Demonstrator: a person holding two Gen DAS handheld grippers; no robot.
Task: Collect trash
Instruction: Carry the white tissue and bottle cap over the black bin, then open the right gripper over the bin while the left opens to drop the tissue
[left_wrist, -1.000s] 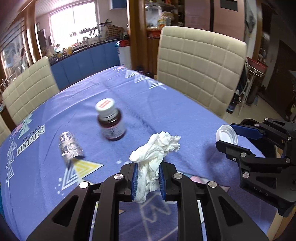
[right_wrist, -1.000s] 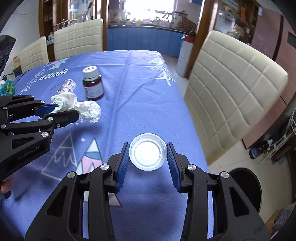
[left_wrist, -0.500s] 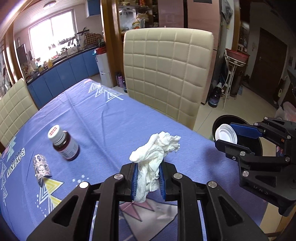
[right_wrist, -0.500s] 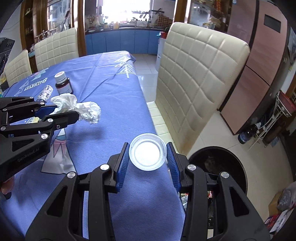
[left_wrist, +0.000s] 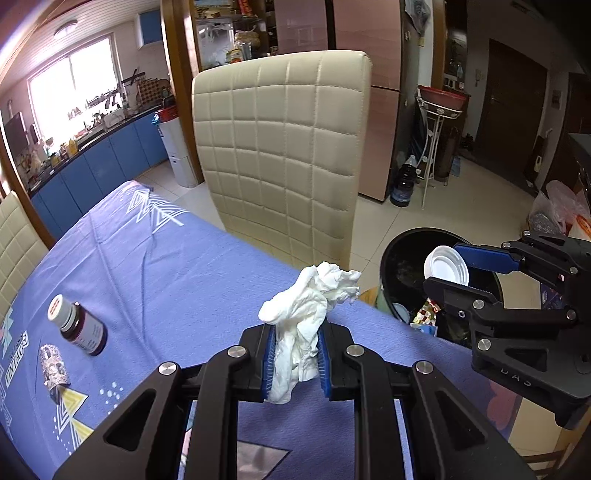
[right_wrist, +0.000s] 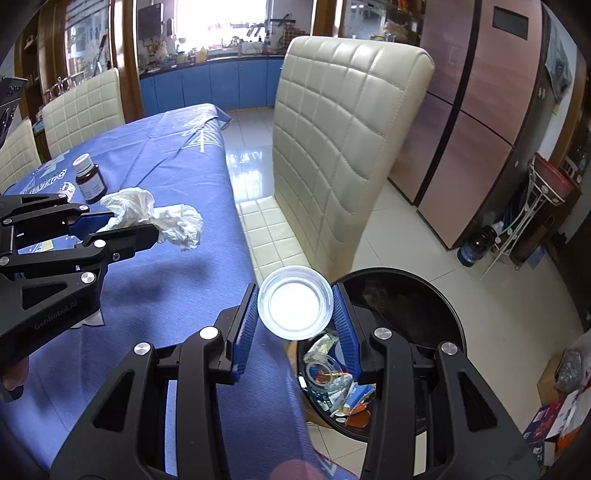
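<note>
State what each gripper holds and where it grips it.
Left gripper pinches the crumpled tissue around its lower part. Right gripper clamps the white lid across its rim, on opposite sides.

Bin (right_wrist: 436, 295) on floor right of table (right_wrist: 177, 273), beside chair (right_wrist: 332, 155).

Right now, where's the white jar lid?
The white lid is clamped in the right gripper, held in the air past the table's edge at the rim of the black trash bin.
</note>
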